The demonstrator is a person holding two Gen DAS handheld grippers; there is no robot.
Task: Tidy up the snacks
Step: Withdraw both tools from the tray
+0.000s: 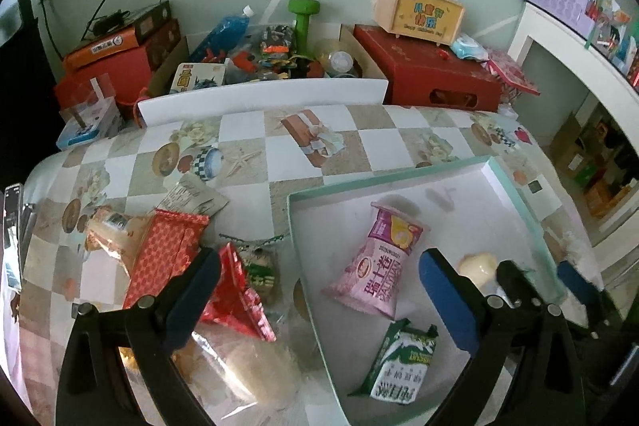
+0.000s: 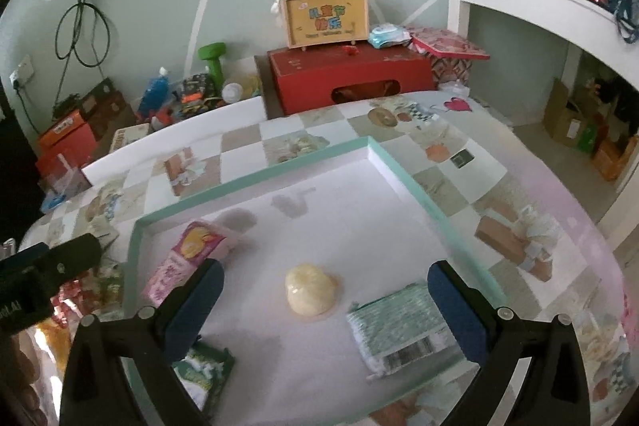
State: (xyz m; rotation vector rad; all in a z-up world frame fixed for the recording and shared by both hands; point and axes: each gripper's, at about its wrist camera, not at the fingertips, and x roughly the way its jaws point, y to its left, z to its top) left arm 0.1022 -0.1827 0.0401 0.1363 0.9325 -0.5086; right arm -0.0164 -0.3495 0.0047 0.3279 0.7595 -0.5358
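Step in hand, as I judge it: between transfers, snacks going from the table into the tray (image 2: 255,173).

Nearest, the left gripper (image 1: 319,290) hangs with jaws wide and empty, straddling the tray's left wall. The right gripper (image 2: 324,300) is likewise spread wide and empty, low over the tray's near half.

In the tray: green-white packet (image 1: 399,366), pink packet (image 1: 379,266), pale bun (image 2: 311,290), mint pack (image 2: 403,326).

Left of the tray, on the table, the red wrapper (image 1: 235,290) and neighbouring snacks remain outside.

Next move likely calls for shifting the left gripper leftward and down onto that wrapper.
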